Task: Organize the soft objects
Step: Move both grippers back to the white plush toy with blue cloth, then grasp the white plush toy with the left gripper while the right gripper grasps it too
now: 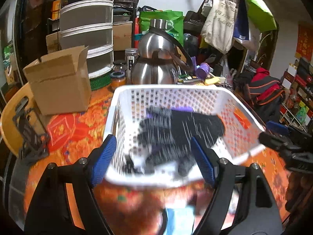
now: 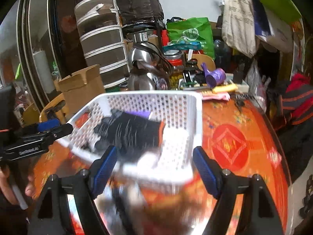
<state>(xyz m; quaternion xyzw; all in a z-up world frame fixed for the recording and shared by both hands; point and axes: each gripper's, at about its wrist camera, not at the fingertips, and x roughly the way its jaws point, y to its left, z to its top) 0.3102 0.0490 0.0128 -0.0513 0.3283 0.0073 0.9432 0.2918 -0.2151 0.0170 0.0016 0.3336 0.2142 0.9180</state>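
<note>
A white perforated basket (image 1: 125, 101) (image 2: 176, 105) stands on the orange-red tablecloth. Inside it lies a heap of dark soft items (image 1: 176, 133) (image 2: 129, 133), black with purple trim, blurred. My left gripper (image 1: 154, 156) stands open over the basket's near rim, with nothing pinched between its blue pads (image 1: 103, 156). My right gripper (image 2: 154, 160) is open too, its blue pads (image 2: 205, 170) wide apart over the near rim, holding nothing. Each gripper shows at the edge of the other's view, the right gripper (image 1: 281, 137) and the left gripper (image 2: 45, 131). Something blue and blurred (image 1: 180, 219) lies on the table below the left gripper.
An open cardboard box (image 1: 58, 84) (image 2: 82, 90) sits left of the basket. Behind it stand a steel kettle (image 1: 156, 58) (image 2: 144, 66), jars, stacked drawers (image 1: 86, 23) and a purple watering can (image 2: 215, 76). Bags hang at the back right. A wooden chair back (image 1: 13, 121) is at left.
</note>
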